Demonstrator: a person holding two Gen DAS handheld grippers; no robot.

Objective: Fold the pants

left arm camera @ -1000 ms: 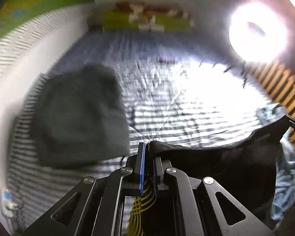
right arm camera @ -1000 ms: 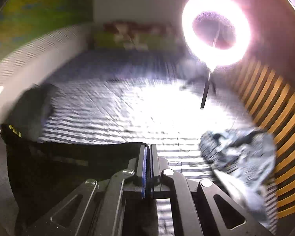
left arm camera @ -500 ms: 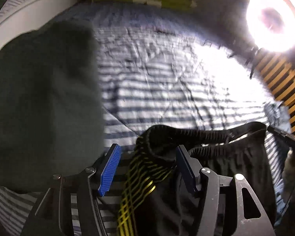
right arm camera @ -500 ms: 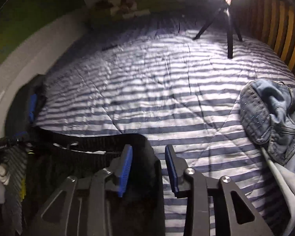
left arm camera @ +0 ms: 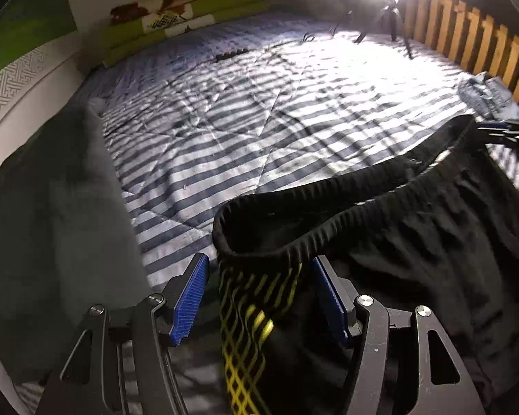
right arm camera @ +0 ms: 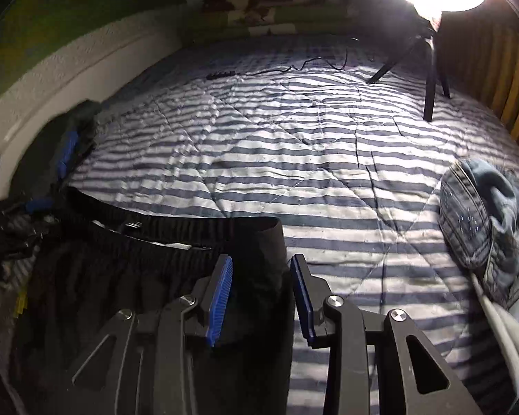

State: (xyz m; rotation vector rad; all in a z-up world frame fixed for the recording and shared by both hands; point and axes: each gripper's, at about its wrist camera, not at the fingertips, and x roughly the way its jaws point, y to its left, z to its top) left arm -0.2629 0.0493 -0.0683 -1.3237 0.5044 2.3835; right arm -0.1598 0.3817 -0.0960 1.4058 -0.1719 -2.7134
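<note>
Black pants [left arm camera: 415,235] with a ribbed elastic waistband and a yellow lattice side stripe [left arm camera: 249,328] lie on the striped bed cover [left arm camera: 259,114]. My left gripper [left arm camera: 259,290] stands open, its blue pads either side of the waistband's left corner and the stripe. In the right wrist view the same pants [right arm camera: 128,276] spread to the left, and my right gripper [right arm camera: 261,297] is open around the waistband's right corner. The right gripper's tip shows at the far right of the left wrist view, by the waistband end.
A dark grey folded garment [left arm camera: 52,224] lies at the left edge of the bed. Crumpled denim jeans [right arm camera: 488,218] sit at the right. A ring light on a tripod [right arm camera: 429,69] stands at the back right, a cable and small device [right arm camera: 221,75] nearby, rolled blankets [left arm camera: 187,10] by the wall.
Both grippers were shut on the waistband corners holding the pants up; they lowered the pants onto the bed and opened, and the waistband now rests slack on the cover.
</note>
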